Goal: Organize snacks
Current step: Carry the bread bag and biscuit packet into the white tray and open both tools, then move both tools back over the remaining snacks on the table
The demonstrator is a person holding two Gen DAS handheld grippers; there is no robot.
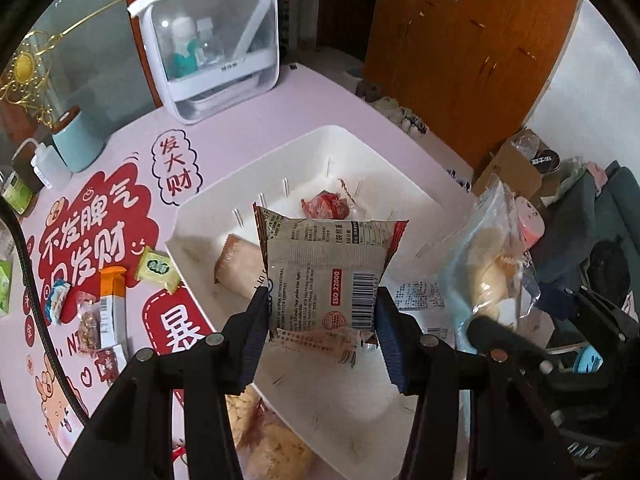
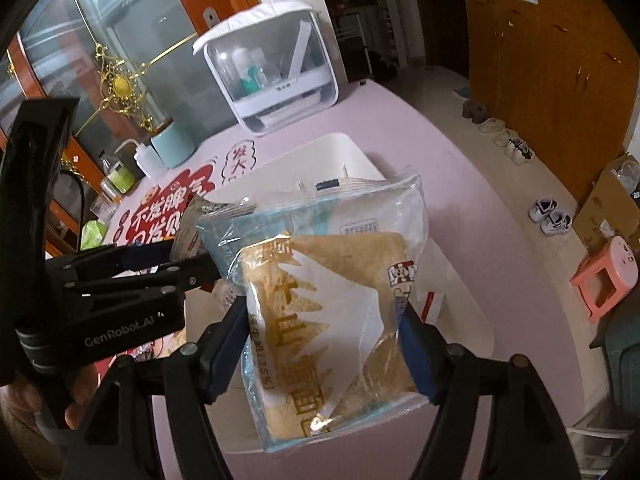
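Observation:
My left gripper (image 1: pixel 322 304) is shut on a beige snack packet (image 1: pixel 324 268) with a barcode and red edges, held above the white bin (image 1: pixel 208 216). The bin holds a red wrapped snack (image 1: pixel 326 206) and a pink packet (image 1: pixel 236 268). My right gripper (image 2: pixel 322 312) is shut on a clear bag of sliced bread (image 2: pixel 328 296), held above the bin (image 2: pixel 352 152). The bread bag also shows at the right of the left wrist view (image 1: pixel 492 264). The left gripper appears at the left of the right wrist view (image 2: pixel 160 256).
Several small snacks (image 1: pixel 104 304) lie on the pink mat (image 1: pixel 256 128) left of the bin, and a bag of crackers (image 1: pixel 272 444) lies near its front. A white storage box (image 1: pixel 212 48), a teal cup (image 1: pixel 78 140) and a squeeze bottle (image 1: pixel 44 164) stand behind.

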